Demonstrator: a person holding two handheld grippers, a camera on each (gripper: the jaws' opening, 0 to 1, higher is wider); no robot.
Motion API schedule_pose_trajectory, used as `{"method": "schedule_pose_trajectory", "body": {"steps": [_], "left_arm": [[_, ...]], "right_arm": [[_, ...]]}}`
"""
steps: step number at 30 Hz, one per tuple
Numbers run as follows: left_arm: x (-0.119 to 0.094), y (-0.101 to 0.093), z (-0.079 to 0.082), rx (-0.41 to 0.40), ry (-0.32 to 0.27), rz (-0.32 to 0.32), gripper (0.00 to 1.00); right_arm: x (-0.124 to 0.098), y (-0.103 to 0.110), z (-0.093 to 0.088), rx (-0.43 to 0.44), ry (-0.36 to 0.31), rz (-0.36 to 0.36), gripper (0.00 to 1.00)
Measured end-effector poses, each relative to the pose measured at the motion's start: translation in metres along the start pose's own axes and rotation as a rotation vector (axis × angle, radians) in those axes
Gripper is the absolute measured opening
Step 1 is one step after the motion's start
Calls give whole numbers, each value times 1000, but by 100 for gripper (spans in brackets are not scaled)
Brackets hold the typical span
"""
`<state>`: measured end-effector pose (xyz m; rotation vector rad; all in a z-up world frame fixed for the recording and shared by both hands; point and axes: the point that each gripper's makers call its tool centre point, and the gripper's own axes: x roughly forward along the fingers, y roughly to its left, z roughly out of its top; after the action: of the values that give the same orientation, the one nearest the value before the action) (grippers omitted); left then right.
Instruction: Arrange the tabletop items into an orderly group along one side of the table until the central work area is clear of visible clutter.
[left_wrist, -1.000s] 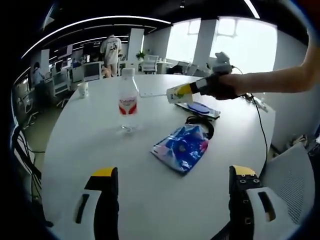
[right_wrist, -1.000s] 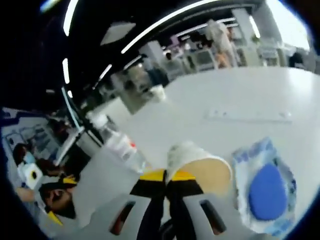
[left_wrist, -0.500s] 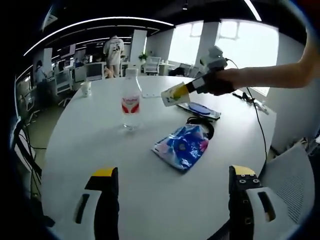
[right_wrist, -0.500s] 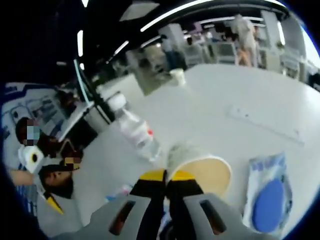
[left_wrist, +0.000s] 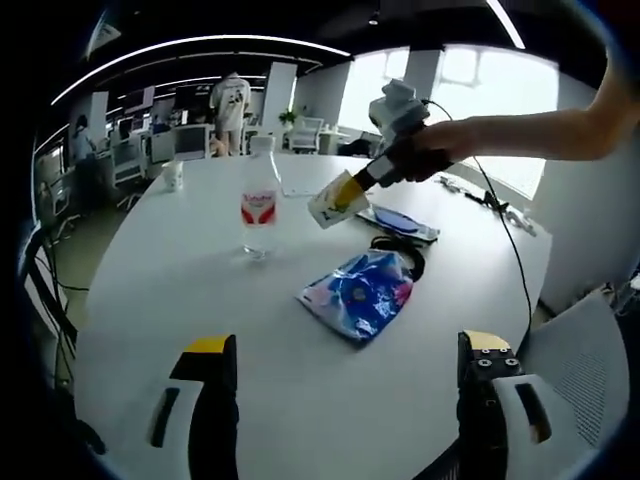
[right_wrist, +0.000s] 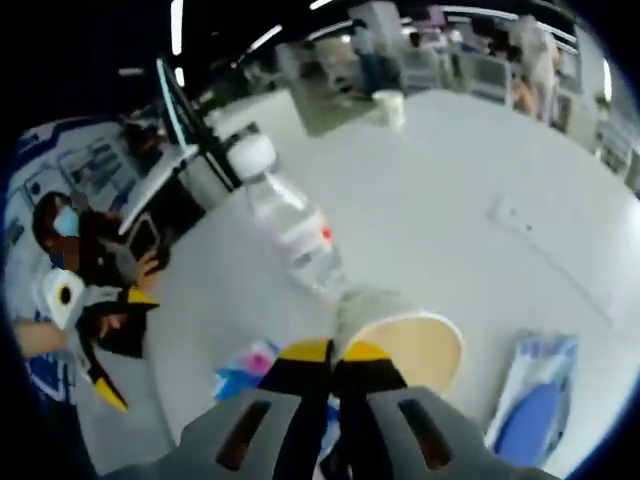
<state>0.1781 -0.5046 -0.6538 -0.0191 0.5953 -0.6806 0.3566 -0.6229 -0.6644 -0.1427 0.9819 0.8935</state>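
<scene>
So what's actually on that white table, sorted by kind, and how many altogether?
Water bottles: 1
Paper cups: 2, one held in the right tongs, one far off
Blue patterned pouches: 1
Blue-lidded packs: 1
Black cables: 1
Total: 6

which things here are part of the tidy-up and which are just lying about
Part of the job:
paper cup, held in the right gripper
water bottle, upright
blue pouch, mid-table
black cable behind the pouch
flat blue-topped packet
small white cup at the far edge
left gripper, jaws apart

Just about:
chair
office desks behind
</scene>
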Motion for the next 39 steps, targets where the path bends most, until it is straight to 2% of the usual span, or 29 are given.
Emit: {"method": "schedule_pose_trajectory", "body": {"steps": [6, 12, 15, 16, 18, 22, 26, 33, 39], "left_arm": [[-2, 2, -2, -13, -6, 6, 90], [-2, 2, -2, -14, -13, 5, 90], [0, 2, -1, -17, -18, 5, 90], [0, 1, -1, -18, -17, 4, 90], [2, 0, -2, -23, -17, 1, 90], [3, -4, -5, -35, -22, 0, 90], [5, -9, -6, -38, -22, -7, 90], [4, -7, -6, -43, -23, -6, 90], [3, -5, -6, -46, -26, -1, 90]], "right_arm": [[7, 0, 1, -111, 85, -33, 0], [17, 6, -3, -133, 159, -11, 0], [22, 9, -4, -114, 184, 8, 0], [22, 11, -10, -132, 218, 9, 0], [26, 11, -13, -145, 246, 7, 0], [33, 5, -11, -169, 261, -12, 0], [37, 10, -13, -181, 287, 0, 0], [42, 11, -9, -215, 306, -3, 0], [41, 10, -10, -278, 350, -17, 0]]}}
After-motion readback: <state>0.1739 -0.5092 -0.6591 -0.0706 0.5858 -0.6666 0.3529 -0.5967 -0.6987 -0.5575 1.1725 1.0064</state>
